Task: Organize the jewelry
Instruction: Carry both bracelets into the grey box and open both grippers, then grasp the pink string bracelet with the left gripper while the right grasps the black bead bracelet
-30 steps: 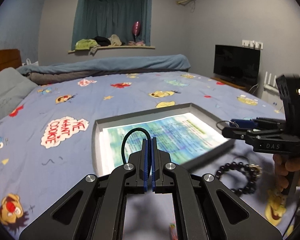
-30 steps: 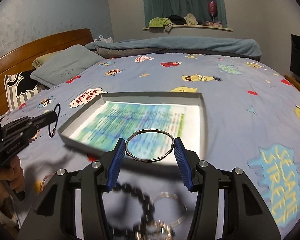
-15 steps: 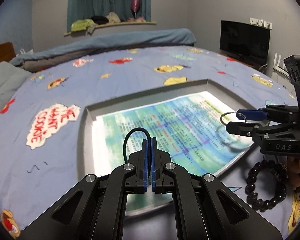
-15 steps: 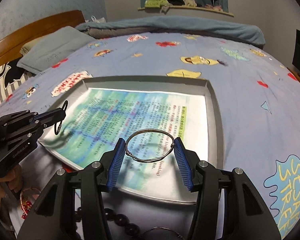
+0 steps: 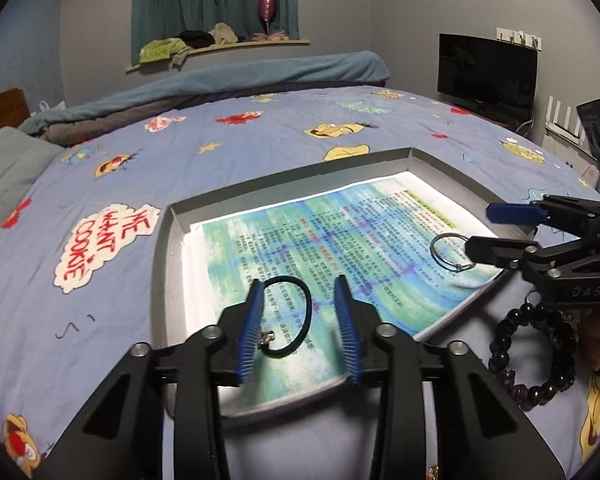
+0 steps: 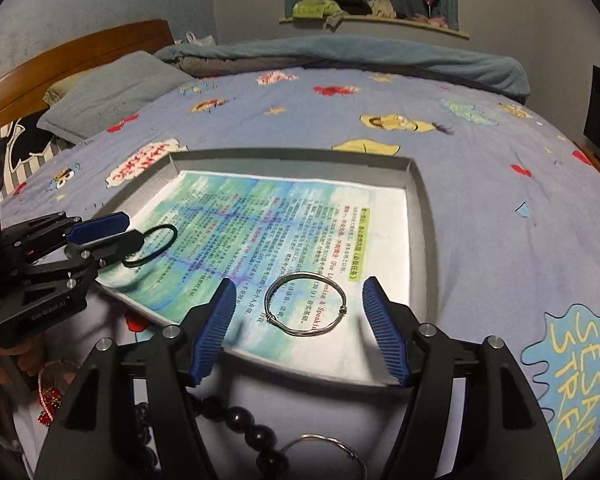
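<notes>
A shallow grey tray lined with a printed sheet lies on the bed. My left gripper is open over the tray's near left part; a black cord bracelet lies on the sheet between its fingers. My right gripper is open over the tray's near right part; a silver wire bangle lies on the sheet between its fingers.
On the bedsheet by the tray's near edge lie a dark bead bracelet, another silver bangle and a red charm bracelet. A pillow and wooden headboard stand at the left, a TV at the right.
Both grippers have come down over the tray and opened. The black cord bracelet and the silver bangle, held before, now lie on the tray's sheet.
</notes>
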`<state>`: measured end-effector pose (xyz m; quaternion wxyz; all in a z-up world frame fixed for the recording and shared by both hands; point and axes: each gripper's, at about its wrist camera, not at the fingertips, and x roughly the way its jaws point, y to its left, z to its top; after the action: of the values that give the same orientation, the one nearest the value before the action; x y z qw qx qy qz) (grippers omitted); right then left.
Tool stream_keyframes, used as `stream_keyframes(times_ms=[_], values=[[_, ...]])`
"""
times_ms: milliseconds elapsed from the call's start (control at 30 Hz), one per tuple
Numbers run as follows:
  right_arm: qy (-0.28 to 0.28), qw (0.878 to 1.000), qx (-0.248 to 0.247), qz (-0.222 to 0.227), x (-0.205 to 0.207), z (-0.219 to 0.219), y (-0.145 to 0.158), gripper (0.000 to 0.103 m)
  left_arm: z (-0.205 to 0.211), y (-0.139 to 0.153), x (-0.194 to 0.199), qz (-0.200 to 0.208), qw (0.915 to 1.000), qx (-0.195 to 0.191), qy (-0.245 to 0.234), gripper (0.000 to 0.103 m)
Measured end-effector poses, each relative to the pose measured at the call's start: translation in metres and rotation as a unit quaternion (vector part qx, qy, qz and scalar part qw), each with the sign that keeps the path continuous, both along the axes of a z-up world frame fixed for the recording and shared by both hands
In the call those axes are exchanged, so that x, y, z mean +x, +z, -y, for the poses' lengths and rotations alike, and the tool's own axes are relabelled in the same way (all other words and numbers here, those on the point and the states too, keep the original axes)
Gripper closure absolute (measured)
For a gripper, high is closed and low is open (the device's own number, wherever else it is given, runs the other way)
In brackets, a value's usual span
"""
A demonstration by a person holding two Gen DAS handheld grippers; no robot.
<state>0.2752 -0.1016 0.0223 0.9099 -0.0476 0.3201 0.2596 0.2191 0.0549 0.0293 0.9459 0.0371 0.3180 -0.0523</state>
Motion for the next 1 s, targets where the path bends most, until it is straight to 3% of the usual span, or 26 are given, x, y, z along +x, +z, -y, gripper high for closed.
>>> stream_keyframes(times_ms=[133, 300, 567, 767, 1000], values=[[-0.001, 1.0, 0.019, 0.023, -0.013, 0.01, 0.007, 0.031, -0.001, 0.004, -0.013, 0.012, 0.9999, 0.003, 0.004, 0.036], [0.002, 0.999, 0.032, 0.043, -0.033, 0.016, 0.01, 0.03, -0.001, 0.011, -0.034, 0.025, 0.9997, 0.002, 0.005, 0.034], [0.006, 0.997, 0.054, 0.062, -0.067, 0.03, 0.013, 0.027, -0.01, 0.018, -0.076, 0.034, 0.9986, -0.041, -0.002, 0.034], [0.002, 0.997, 0.069, 0.044, -0.081, 0.041, 0.005, 0.027, -0.01, 0.002, -0.098, 0.005, 0.9976, -0.065, -0.025, 0.034], [-0.007, 0.997, 0.07, 0.038, -0.1, 0.054, -0.003, 0.027, 0.005, -0.02, -0.098, -0.045, 0.9945, -0.064, -0.069, 0.067]])
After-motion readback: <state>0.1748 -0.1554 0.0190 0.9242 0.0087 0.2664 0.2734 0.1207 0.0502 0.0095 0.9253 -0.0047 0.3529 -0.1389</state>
